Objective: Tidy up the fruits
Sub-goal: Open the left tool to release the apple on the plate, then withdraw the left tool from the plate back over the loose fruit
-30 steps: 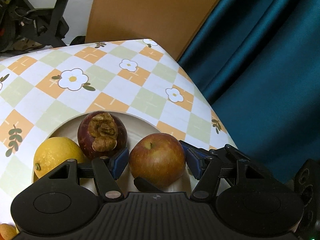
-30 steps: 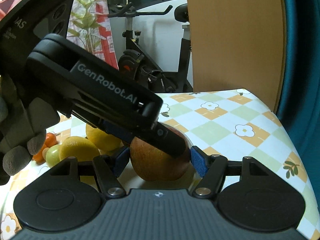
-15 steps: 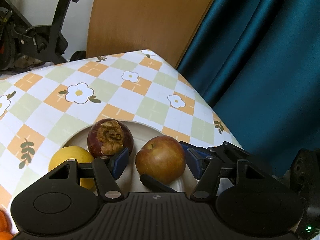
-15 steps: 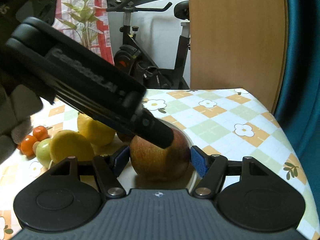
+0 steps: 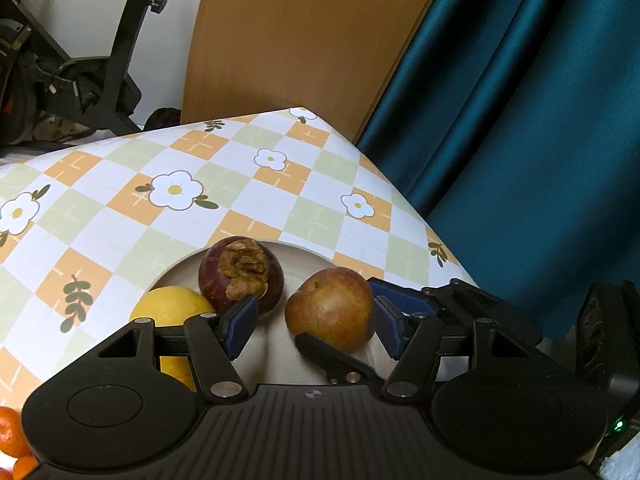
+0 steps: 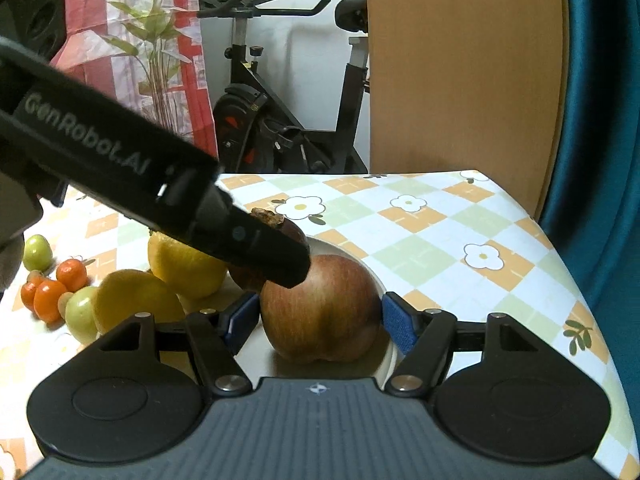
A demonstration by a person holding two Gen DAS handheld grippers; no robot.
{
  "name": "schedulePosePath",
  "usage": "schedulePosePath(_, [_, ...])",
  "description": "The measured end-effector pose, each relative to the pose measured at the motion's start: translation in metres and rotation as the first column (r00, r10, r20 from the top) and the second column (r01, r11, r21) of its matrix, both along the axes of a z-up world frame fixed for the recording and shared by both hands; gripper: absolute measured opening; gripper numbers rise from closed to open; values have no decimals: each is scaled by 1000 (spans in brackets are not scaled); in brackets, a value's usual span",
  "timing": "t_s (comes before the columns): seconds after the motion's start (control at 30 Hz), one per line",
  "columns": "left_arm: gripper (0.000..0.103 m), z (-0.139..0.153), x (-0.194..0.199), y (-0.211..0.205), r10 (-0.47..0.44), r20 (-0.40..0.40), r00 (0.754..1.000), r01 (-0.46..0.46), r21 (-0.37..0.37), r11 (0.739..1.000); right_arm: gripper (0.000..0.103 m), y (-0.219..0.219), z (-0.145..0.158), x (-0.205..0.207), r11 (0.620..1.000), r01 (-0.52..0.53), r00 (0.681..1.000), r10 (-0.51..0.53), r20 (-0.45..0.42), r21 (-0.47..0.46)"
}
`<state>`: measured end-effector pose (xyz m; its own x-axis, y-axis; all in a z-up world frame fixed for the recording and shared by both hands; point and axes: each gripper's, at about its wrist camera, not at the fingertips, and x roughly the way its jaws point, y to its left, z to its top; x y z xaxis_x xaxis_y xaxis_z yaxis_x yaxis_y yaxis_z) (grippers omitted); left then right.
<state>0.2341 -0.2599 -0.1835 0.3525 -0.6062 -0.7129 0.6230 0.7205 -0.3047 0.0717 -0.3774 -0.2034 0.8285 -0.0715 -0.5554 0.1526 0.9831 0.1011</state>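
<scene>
The apple [image 6: 322, 314] sits on the white plate [image 6: 386, 354], between the pads of the right claw [image 6: 318, 320], whose jaws have just been opening and stand slightly clear of it. The left claw [image 5: 312, 326] hovers half-open above, gripping nothing. A mangosteen [image 5: 241, 274] and lemon [image 5: 170, 312] lie just left.

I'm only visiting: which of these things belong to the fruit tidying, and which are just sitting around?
Part of the job: apple, mangosteen, yellow citrus fruits, plate, small oranges, small green fruits.

Just lying about: exercise bike, teal curtain, wooden board, leafy plant, flowered tablecloth.
</scene>
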Motion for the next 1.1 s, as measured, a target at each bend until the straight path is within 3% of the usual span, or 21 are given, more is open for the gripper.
schedulePosePath(0.23, [65, 10, -8, 18, 5, 30, 1000, -5, -14, 1000, 71, 3, 11, -6, 1000, 2, 1000, -2, -1, -3])
schedulePosePath(0.57, [65, 34, -22, 72, 69, 145, 987, -67, -18, 998, 72, 25, 29, -12, 1000, -9, 1000, 9, 25, 16])
schedulePosePath(1.1, [65, 44, -53, 177, 256, 323, 911, -278, 24, 960, 73, 97, 38, 0, 994, -2, 994, -10, 106, 108])
